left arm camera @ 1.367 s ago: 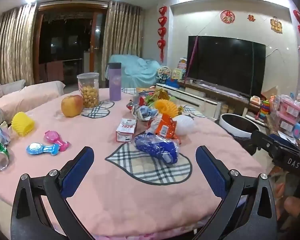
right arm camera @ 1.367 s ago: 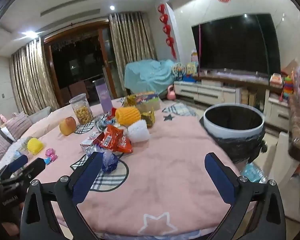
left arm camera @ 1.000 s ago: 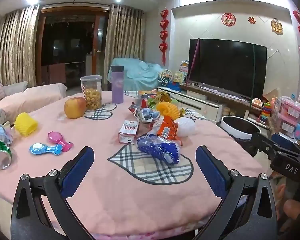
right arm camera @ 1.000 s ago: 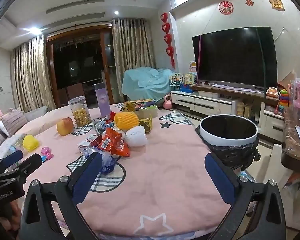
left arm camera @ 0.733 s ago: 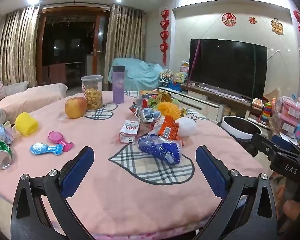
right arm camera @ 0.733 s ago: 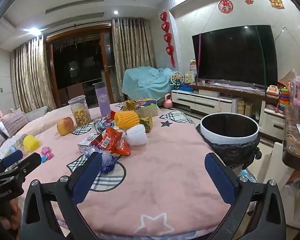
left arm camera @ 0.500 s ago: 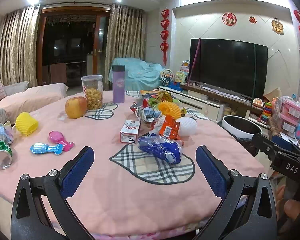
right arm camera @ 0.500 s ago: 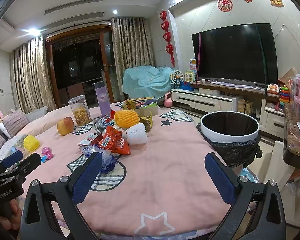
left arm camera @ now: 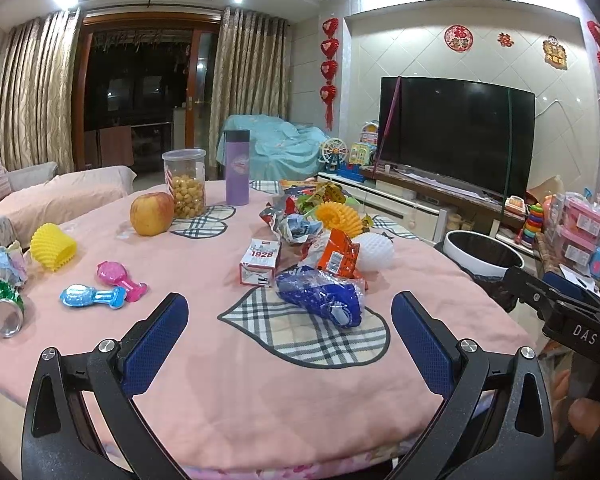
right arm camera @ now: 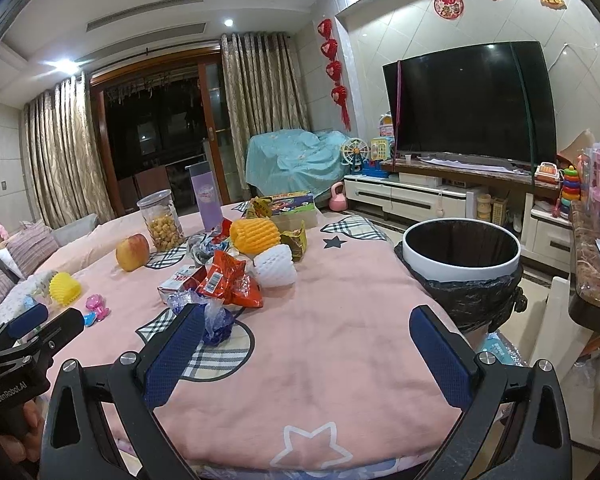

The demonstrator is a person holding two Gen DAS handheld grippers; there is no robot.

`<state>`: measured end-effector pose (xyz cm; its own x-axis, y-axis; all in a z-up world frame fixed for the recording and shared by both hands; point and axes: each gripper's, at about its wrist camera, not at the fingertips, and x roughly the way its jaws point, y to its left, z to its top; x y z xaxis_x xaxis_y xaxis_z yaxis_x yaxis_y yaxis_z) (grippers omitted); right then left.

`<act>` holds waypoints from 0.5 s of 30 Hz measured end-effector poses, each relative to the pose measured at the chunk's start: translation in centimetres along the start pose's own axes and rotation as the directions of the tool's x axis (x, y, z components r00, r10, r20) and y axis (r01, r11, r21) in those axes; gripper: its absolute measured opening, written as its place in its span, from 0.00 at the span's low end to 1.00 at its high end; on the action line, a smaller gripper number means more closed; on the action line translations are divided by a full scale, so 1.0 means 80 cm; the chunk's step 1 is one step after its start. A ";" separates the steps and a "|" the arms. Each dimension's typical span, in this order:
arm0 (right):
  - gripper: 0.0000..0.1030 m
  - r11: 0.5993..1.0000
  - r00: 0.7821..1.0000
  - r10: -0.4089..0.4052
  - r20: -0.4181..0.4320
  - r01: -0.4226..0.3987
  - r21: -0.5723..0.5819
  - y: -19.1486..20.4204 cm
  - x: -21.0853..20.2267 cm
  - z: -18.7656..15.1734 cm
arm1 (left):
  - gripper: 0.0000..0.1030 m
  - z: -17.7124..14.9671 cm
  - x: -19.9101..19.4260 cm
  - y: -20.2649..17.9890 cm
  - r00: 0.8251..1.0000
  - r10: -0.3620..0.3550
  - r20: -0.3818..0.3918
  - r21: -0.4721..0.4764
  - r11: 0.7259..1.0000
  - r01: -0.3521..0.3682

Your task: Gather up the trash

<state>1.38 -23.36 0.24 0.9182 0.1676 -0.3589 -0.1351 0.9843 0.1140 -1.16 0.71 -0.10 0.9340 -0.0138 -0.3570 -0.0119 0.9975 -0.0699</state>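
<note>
Left wrist view: crumpled blue plastic wrapper (left arm camera: 319, 295) lies on pink tablecloth (left arm camera: 204, 364), long way left-to-right, knotted end pointing right. Left gripper (left arm camera: 290, 322), right gripper (right arm camera: 308, 330): fingers spread wide, holding nothing.

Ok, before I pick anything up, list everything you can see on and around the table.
Wrapper: 1, blue, nearest, on plaid patch.
Snack bag: 1, orange, behind it.
Carton: 1, red-white, left of bag.
Foam nets: 3, two yellow, one white.
Apple: 1, red-yellow, left of jar.
Jar: 1, clear, far side.
Bottle: 1, purple, beside jar.
Can: 1, green, left edge.
Toys: 2, blue, pink.
Bin: 1, white, black liner, right of table.
Left gripper: open.
Right gripper: open.
</note>
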 end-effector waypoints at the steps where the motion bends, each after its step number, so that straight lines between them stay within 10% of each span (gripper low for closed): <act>1: 1.00 1.000 1.000 0.000 0.000 0.000 0.001 0.000 0.000 0.000 | 1.00 0.000 0.000 0.000 1.000 0.002 -0.001 0.001 1.000 -0.002; 15: 1.00 1.000 1.000 0.001 -0.003 -0.001 0.002 0.003 0.000 0.000 | 1.00 -0.002 0.001 -0.002 1.000 0.003 -0.004 0.003 1.000 -0.003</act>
<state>1.36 -23.13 0.24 0.9168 0.1692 -0.3616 -0.1356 0.9839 0.1165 -1.13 0.54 -0.23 0.9327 -0.0115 -0.3605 -0.0132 0.9977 -0.0659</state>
